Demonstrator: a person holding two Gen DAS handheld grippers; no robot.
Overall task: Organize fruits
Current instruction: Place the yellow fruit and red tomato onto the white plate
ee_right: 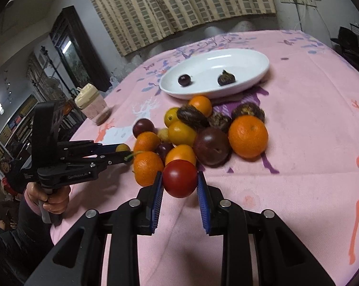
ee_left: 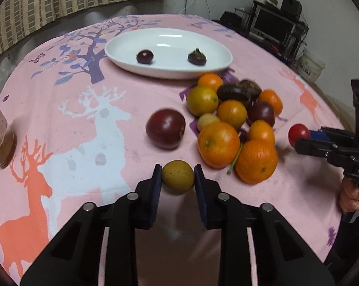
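Pink deer-print tablecloth everywhere; white oval plate far side, long axis crosswise, holding two dark fruits. Fruit pile just nearside of plate. Left gripper clamped on yellow-green fruit; right gripper clenched around red tomato.

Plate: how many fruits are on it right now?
2. A dark round fruit lies left of centre on the white plate; a dark tufted fruit lies to its right, apart. None looks hidden.
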